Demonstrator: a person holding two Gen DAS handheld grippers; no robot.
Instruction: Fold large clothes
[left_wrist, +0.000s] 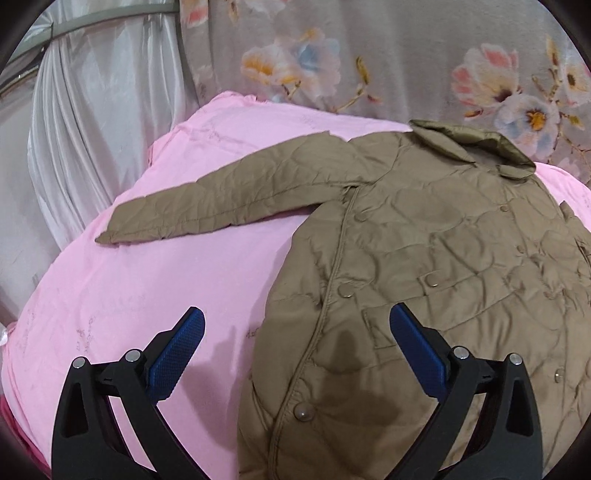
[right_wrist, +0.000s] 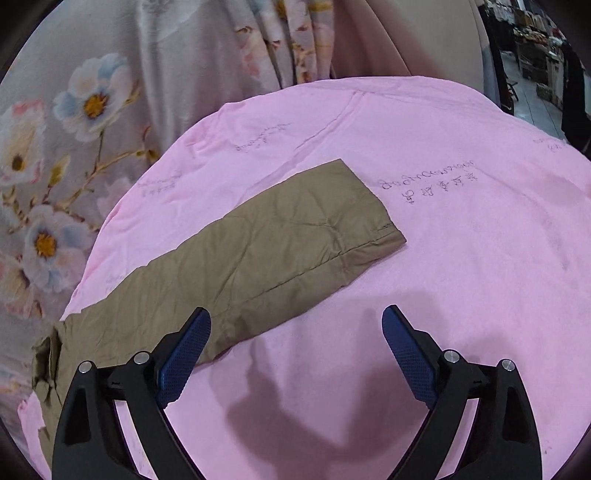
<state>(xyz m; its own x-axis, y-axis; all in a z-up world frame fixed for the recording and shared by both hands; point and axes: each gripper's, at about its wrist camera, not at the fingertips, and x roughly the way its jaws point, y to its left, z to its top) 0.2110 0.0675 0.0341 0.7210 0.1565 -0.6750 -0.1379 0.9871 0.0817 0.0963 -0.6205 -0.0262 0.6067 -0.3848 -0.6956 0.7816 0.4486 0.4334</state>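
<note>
A khaki quilted jacket (left_wrist: 424, 258) with snap buttons lies spread flat, front up, on a pink sheet (left_wrist: 129, 288). Its collar (left_wrist: 480, 147) points to the far side and one sleeve (left_wrist: 229, 195) stretches out to the left. My left gripper (left_wrist: 295, 325) is open and empty, hovering over the jacket's left side edge. In the right wrist view the other sleeve (right_wrist: 258, 254) lies stretched out across the pink sheet (right_wrist: 461, 258), cuff to the right. My right gripper (right_wrist: 295, 325) is open and empty, above the sheet just in front of that sleeve.
A grey floral curtain (left_wrist: 406, 55) hangs behind the surface, also in the right wrist view (right_wrist: 74, 129). A white satin drape (left_wrist: 92, 129) hangs at the left. Shop shelves (right_wrist: 535, 44) show far right. The sheet carries faint handwriting (right_wrist: 428, 181).
</note>
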